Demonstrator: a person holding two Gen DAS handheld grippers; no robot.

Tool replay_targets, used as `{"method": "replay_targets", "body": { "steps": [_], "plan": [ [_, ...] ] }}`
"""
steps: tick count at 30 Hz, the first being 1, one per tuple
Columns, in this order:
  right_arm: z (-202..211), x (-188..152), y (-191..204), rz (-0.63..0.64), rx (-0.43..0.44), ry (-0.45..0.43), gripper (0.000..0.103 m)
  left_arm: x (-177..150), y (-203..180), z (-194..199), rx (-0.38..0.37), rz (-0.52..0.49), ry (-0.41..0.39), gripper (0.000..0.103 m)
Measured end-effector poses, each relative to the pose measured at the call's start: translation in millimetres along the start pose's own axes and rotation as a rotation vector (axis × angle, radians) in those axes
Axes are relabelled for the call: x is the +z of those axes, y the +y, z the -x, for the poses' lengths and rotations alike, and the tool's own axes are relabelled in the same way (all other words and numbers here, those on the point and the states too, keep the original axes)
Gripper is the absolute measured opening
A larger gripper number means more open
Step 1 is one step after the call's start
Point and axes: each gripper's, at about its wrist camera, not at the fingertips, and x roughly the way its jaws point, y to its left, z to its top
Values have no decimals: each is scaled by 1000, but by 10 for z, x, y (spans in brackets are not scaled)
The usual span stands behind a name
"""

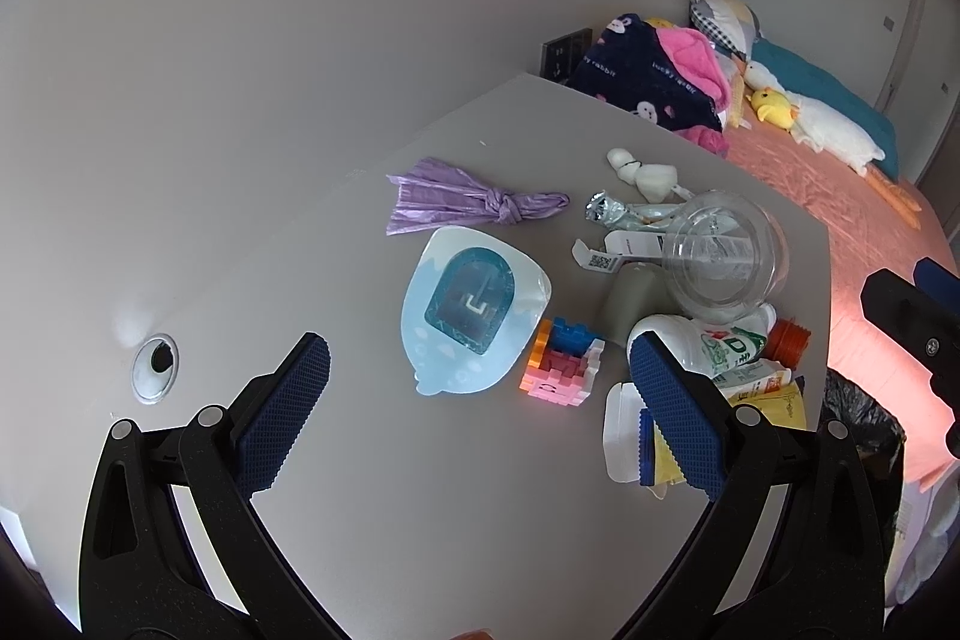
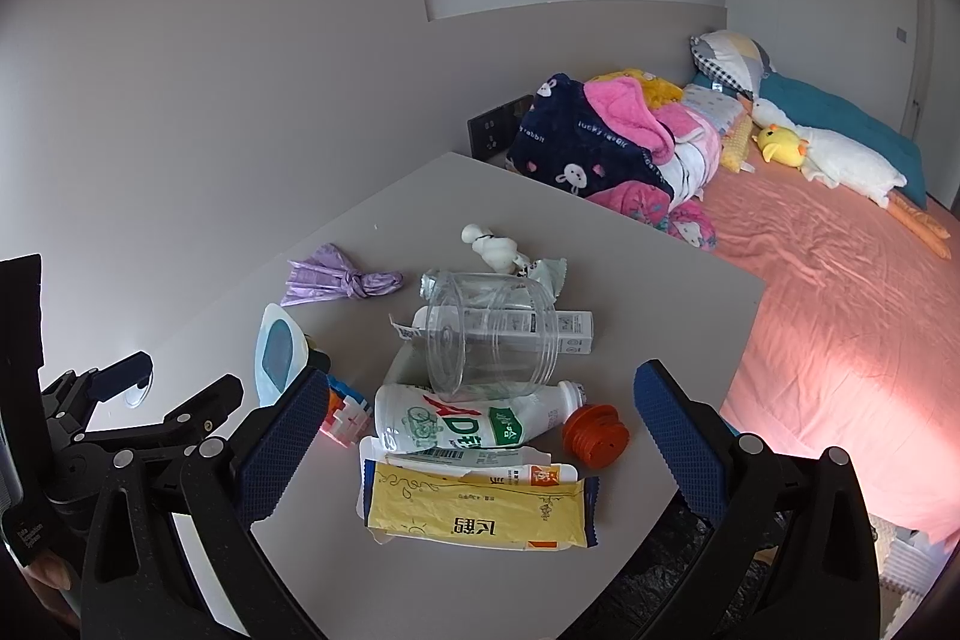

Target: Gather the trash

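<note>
Grippers both wide, empty, left gripper (image 1: 480,376), right gripper (image 2: 480,406); clear jar (image 2: 489,334) atop bottle (image 2: 456,421), yellow wrapper (image 2: 474,511) nearest.

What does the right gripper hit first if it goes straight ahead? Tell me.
Probably the yellow snack wrapper, lying nearest between the open right gripper and the rest of the pile; the white drink bottle sits just beyond. Depth is hard to judge in this fisheye view.

A clear, glossy plastic jar (image 2: 489,334) lies on the smooth, matt grey worktop (image 2: 456,574). Beside it are a crinkled purple plastic bag (image 2: 336,280) and a glossy yellow wrapper (image 2: 474,511).
</note>
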Motion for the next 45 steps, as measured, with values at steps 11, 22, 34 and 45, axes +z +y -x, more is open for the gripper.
{"method": "replay_targets", "body": {
  "steps": [11,22,34,45],
  "plan": [
    [-18,-25,-4,0,-1,-2,101,11,-3,5,2,-9,-1,97],
    [36,-5,-32,-4,-2,-1,101,-2,5,-16,-6,-4,5,97],
    [50,1,-54,-4,-4,0,101,-12,30,-29,-12,0,6,97],
    [-95,-54,-97,-18,-18,32,101,-37,79,-153,-18,14,38,97]
  ]
}}
